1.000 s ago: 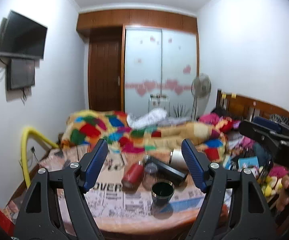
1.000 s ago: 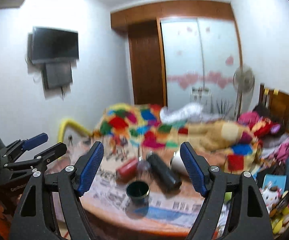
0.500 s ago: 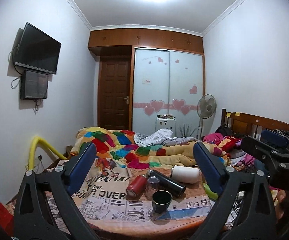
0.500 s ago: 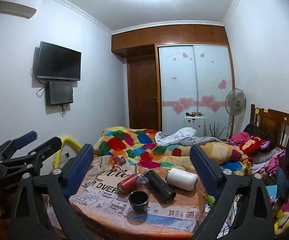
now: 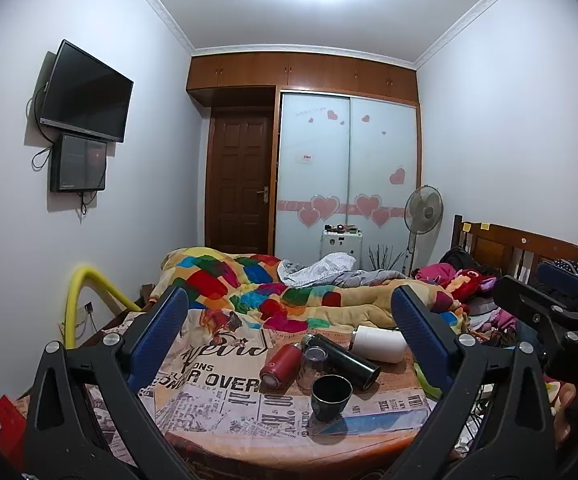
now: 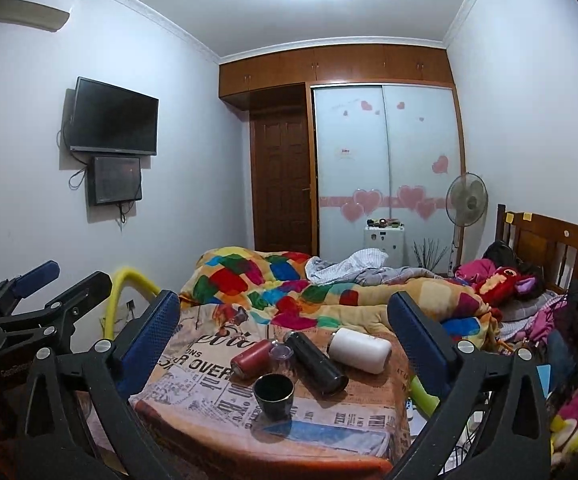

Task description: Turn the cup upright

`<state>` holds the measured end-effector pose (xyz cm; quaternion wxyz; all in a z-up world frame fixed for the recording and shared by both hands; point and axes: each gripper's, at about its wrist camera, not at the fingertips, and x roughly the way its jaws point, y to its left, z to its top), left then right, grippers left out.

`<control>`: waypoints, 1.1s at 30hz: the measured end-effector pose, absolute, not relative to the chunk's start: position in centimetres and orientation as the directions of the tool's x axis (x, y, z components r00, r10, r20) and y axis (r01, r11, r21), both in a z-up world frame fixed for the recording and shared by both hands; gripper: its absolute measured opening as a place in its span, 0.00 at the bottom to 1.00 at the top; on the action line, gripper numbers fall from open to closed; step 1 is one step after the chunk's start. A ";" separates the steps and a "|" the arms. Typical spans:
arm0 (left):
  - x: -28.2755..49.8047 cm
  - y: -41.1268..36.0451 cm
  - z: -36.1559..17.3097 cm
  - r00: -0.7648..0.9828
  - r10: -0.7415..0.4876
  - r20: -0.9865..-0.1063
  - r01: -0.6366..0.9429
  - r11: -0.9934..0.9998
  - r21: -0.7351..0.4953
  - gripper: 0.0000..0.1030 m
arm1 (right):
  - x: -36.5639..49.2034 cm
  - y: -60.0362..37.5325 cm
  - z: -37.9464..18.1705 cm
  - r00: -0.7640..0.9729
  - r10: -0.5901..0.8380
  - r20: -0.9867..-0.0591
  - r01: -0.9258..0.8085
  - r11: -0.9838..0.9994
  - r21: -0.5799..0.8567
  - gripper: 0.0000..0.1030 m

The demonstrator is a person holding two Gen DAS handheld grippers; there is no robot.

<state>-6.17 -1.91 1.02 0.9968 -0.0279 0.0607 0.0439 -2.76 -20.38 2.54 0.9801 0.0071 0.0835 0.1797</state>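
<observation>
Dark glazed ceramic cup [image 5: 331,391] [image 6: 273,394] stands upright, mouth up, on my newspaper-print tablecloth [image 5: 225,376] near the table's front edge. Just behind it lie a red metal flask [image 5: 280,365], a black cylindrical thermos [image 5: 343,360] and a white cylindrical bottle [image 5: 379,343], all on their sides. My left gripper [image 5: 289,320] and right gripper [image 6: 283,322] hover well back, both spread wide, grasping nothing.

home bedroom: bed [image 5: 329,300], wardrobe [image 5: 349,168]
</observation>
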 end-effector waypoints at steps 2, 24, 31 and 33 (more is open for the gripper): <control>-6.2 -1.9 1.0 0.988 0.085 -0.125 -0.092 0.995 -0.050 0.99 | -2.8 -20.4 2.5 0.920 0.356 -0.165 -0.353 0.934 0.045 1.00; -6.2 -2.2 0.8 0.988 0.086 -0.124 -0.091 0.995 -0.035 1.00 | -2.9 -20.1 2.3 0.919 0.354 -0.171 -0.353 0.935 0.037 1.00; -6.2 -2.3 0.8 0.989 0.079 -0.127 -0.084 0.996 -0.035 1.00 | -2.9 -20.2 2.2 0.919 0.355 -0.173 -0.354 0.935 0.038 1.00; -6.2 -2.2 0.9 0.989 0.074 -0.129 -0.079 0.996 -0.035 1.00 | -2.9 -20.2 2.2 0.919 0.355 -0.173 -0.354 0.934 0.037 1.00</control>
